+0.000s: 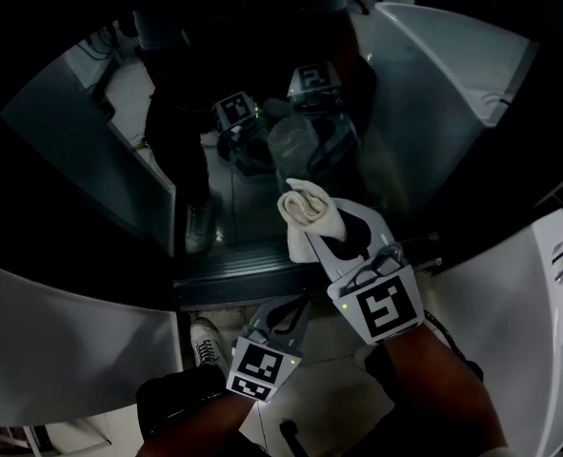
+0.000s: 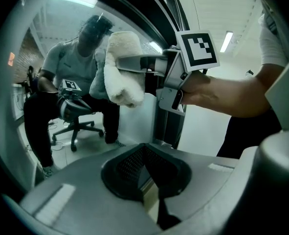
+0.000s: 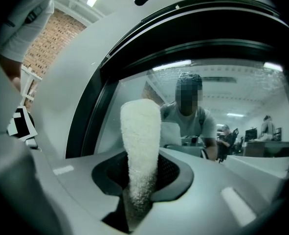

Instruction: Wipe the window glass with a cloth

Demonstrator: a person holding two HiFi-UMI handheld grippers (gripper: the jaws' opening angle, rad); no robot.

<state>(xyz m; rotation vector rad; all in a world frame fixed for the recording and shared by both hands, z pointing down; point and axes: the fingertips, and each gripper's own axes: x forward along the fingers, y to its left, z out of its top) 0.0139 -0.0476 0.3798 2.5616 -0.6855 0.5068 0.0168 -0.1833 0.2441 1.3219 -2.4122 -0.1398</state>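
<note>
Close before the window glass [image 1: 252, 174], the right gripper [image 1: 336, 234] held a white cloth [image 1: 305, 208] raised just above the dark sill [image 1: 243, 274]. Whether the cloth touched the pane could not be told. The right gripper view showed its jaws pinching the cloth's lower end, with the fluffy roll standing up past the fingertips. The left gripper [image 1: 283, 314] hung lower and to the left, near the sill, and its own view showed jaws pressed together on nothing.

The cloth looked soft, light and thick, likely terry. It would probably bend and flatten against the pane, so a firm pinch low on the bundle, as here, seemed the right hold. The glass looked hard, smooth and probably slippery.

A black frame [image 3: 90, 116] edged the pane, and white curved panels [image 1: 452, 55] lay on either side. The glass mirrored a person with both grippers, and an office chair [image 2: 78, 124] showed in it too. Nothing appeared to stand between cloth and pane.
</note>
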